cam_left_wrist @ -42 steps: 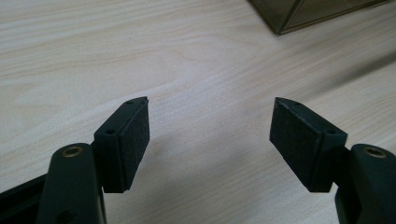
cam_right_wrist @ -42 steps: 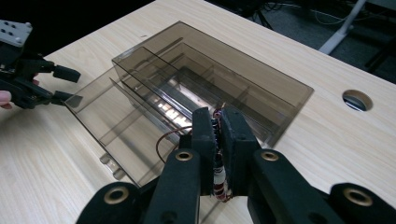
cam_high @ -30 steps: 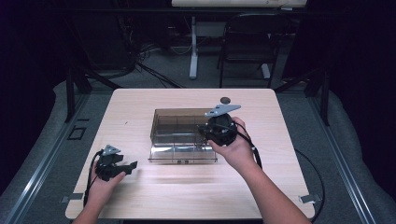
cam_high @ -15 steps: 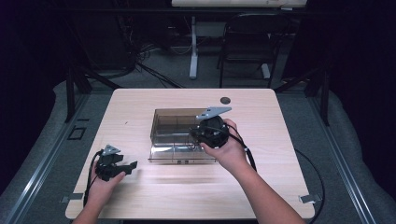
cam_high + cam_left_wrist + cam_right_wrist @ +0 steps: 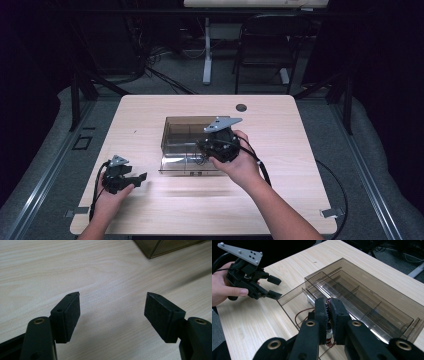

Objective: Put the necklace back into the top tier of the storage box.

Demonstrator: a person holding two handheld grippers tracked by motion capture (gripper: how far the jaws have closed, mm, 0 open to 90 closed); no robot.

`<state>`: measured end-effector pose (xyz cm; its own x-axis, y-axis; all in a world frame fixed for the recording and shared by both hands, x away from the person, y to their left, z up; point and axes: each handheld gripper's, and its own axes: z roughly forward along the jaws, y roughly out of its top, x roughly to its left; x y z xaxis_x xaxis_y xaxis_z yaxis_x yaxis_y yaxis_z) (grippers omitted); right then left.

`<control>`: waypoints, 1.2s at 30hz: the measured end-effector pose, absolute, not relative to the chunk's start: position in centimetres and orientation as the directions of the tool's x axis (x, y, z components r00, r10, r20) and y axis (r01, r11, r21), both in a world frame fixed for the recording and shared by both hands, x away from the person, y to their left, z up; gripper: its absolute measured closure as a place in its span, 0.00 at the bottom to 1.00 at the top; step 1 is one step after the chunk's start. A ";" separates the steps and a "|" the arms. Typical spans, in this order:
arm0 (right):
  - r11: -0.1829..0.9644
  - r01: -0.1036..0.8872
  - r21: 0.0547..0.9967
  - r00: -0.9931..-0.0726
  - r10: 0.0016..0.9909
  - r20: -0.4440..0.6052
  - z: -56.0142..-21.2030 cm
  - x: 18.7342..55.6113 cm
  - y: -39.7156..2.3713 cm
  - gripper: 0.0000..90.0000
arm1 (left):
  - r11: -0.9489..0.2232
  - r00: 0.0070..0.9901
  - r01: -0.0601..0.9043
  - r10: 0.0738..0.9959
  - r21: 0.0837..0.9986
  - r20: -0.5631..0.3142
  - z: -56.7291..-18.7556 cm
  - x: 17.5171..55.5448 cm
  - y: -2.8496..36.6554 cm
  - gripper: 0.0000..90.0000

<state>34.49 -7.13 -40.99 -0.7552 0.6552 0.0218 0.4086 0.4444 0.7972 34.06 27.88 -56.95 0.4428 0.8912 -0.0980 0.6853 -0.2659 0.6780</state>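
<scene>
Small wired part (image 5: 328, 333) pinched by right gripper (image 5: 328, 305) over tray (image 5: 384, 315); left gripper (image 5: 112, 312) spread, low above table (image 5: 75, 270).

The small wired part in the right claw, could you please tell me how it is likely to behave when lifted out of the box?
The small wired part looks light, so the right claw, shut on it, should lift it easily. Its thin wires curve loosely, so they will probably flop and trail. They might snag on the smoky plastic box dividers.
</scene>
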 end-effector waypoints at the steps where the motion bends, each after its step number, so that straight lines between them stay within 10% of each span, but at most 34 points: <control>1: 0.447 0.409 0.795 -0.756 0.654 0.022 -41.0 34.5 -7.1 0.94 | -0.268 0.444 0.684 0.891 0.678 -0.097 -56.9 34.1 27.9 0.32; 36: 0.475 0.450 0.756 -0.745 0.666 0.025 -44.1 35.1 -6.4 0.94 | -0.267 0.442 0.687 0.892 0.676 -0.097 -57.0 34.1 27.9 0.32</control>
